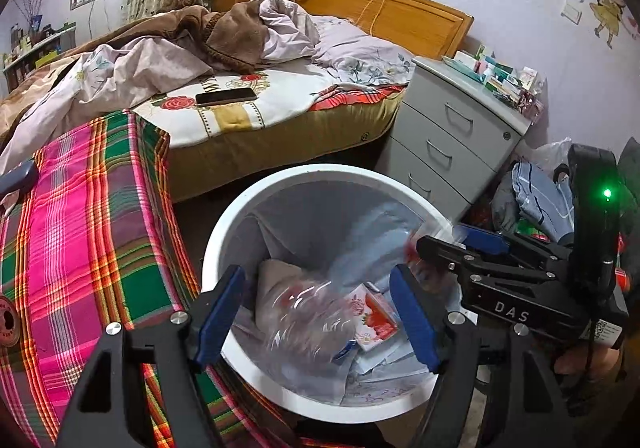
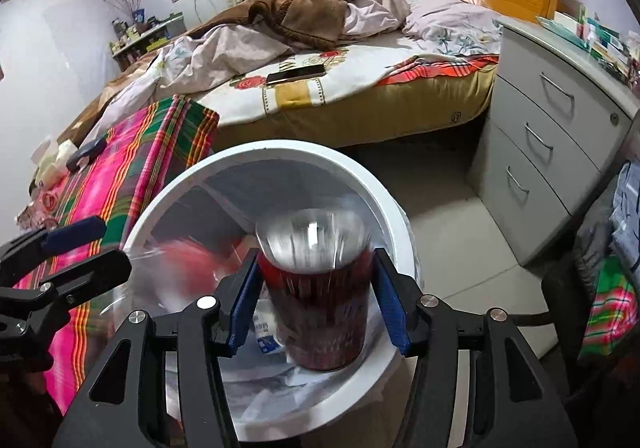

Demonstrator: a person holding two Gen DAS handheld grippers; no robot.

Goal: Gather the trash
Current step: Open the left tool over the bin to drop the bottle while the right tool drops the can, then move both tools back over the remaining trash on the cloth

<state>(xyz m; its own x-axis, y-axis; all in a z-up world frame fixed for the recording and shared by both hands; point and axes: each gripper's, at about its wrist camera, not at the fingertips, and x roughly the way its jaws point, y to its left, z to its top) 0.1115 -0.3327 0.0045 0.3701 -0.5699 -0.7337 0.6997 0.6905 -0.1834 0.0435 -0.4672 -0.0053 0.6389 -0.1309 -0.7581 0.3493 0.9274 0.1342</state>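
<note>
My left gripper (image 1: pixel 318 312) hangs over the white trash bin (image 1: pixel 224 244), its blue-padded fingers (image 1: pixel 222 314) spread wide with nothing between them. Directly below, inside the bin, a clear plastic wrapper (image 1: pixel 304 324) shows as a motion-blurred smear, apart from both pads; beside it at about 3 o'clock lies a small red-and-white printed packet (image 1: pixel 374 318) on crumpled pale paper. The bin is lined with a greyish bag.

In the right wrist view, my right gripper (image 2: pixel 316 304) has its fingers (image 2: pixel 390 308) set either side of a red can (image 2: pixel 320 312), bottom end toward the camera and blurred silver. The pads sit just beside the can's walls, but with the blur I cannot tell whether they press on it or stand just clear. The can is over the bin's (image 2: pixel 384 208) opening, toward the rim at 5 o'clock. At 9 o'clock of the can a red blurred streak (image 2: pixel 188 254) crosses the bin's interior, next to the left gripper (image 2: pixel 86 248) entering from the left edge.

From the left wrist camera the right gripper (image 1: pixel 436 242) appears at 3 o'clock of the bin, over its rim.

A pink-and-green plaid cloth (image 1: pixel 80 248) lies touching the bin at 9 o'clock. The bed (image 1: pixel 280 128) stands beyond at 12 o'clock with a phone (image 1: pixel 226 95) on its cover, and a grey drawer cabinet (image 1: pixel 452 136) stands at 2 o'clock.
</note>
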